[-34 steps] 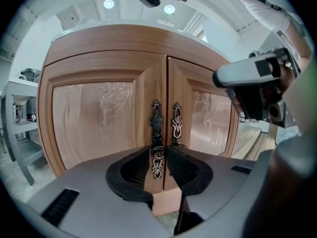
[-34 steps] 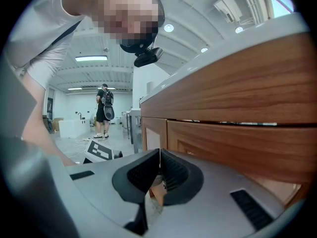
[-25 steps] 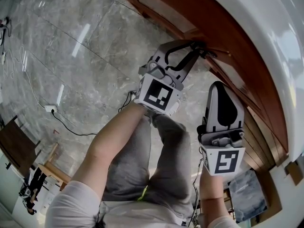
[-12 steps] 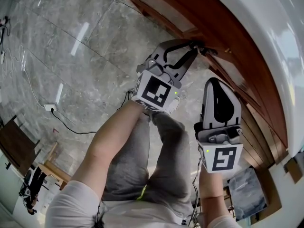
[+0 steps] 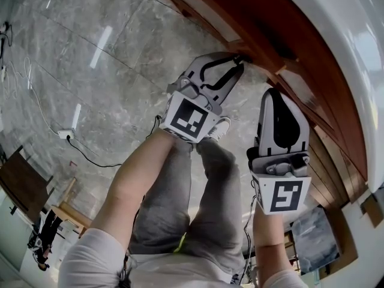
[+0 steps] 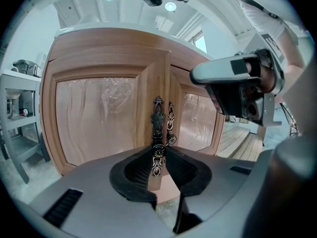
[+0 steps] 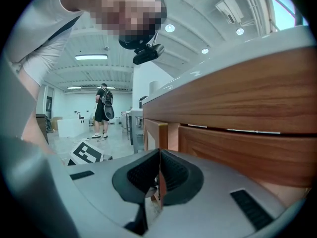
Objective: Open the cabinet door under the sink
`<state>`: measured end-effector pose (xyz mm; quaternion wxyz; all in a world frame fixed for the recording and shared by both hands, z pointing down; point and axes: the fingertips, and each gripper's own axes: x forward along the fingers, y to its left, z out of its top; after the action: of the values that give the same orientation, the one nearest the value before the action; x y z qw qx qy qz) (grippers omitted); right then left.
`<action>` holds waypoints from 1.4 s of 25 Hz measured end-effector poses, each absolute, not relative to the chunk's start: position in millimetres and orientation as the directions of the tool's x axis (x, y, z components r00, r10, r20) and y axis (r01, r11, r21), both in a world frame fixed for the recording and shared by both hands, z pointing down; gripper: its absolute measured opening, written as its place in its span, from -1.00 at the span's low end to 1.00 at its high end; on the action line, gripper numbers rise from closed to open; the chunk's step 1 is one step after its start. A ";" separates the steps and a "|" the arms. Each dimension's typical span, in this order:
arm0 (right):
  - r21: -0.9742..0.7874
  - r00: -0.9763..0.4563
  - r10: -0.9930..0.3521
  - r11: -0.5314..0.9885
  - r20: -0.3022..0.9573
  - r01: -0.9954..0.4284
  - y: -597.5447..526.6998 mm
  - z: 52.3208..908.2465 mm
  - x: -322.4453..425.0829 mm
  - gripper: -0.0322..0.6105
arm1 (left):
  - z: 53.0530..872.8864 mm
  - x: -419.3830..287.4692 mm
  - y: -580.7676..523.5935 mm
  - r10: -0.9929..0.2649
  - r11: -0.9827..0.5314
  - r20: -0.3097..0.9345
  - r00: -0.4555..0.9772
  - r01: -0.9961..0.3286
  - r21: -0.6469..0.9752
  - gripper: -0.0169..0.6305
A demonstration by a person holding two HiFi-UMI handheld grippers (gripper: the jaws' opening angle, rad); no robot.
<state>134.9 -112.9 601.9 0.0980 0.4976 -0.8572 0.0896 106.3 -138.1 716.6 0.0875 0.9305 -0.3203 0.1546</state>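
- Brown wooden cabinet door (image 6: 94,125) stands under the white table edge (image 5: 351,59). It is the left one of a pair, with a film-covered panel set in its frame.
- Its free edge sits slightly forward of the neighbouring door (image 6: 200,125). The right gripper view shows that edge standing out from the cabinet front.
- A dark, ornate metal handle (image 6: 157,120) runs upright along that edge. A matching second handle (image 6: 170,123) on the other door is just beside it.
- The left claw (image 6: 159,151) is pinching the lower part of the first handle, with a ribbed pad on either side of it.
- In the head view, the left claw (image 5: 237,62) reaches from the person's forearm to the cabinet front.
- The right claw (image 7: 159,157) is pressed together, tip to tip, with nothing between its pads.
- The right claw (image 5: 279,101) hangs near the cabinet, beside the left one, and touches nothing.
- Grey marble floor (image 5: 90,71) lies below, with a black cable (image 5: 90,159) trailing across it.
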 end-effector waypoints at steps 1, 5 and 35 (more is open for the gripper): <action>-0.054 -0.482 -0.837 0.486 0.258 -0.872 -114.3 602.1 133.6 -0.80 | 716.0 104.6 -137.2 -0.566 -0.782 0.342 0.750 -0.620 0.063 -0.67; -0.043 -0.462 -0.845 0.468 0.269 -0.882 -121.9 603.2 129.6 -0.80 | 712.9 100.0 -132.5 -0.551 -0.794 0.345 0.760 -0.605 0.064 -0.67; 0.021 -0.537 -0.794 0.565 0.284 -0.825 -129.4 603.5 53.4 -0.80 | 707.2 21.0 -91.2 -0.501 -0.822 0.368 0.783 -0.564 0.082 -0.67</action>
<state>53.4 -129.4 603.5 0.1320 0.4627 -0.8747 0.0578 21.0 -91.2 707.2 0.0942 0.9396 -0.2833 0.1674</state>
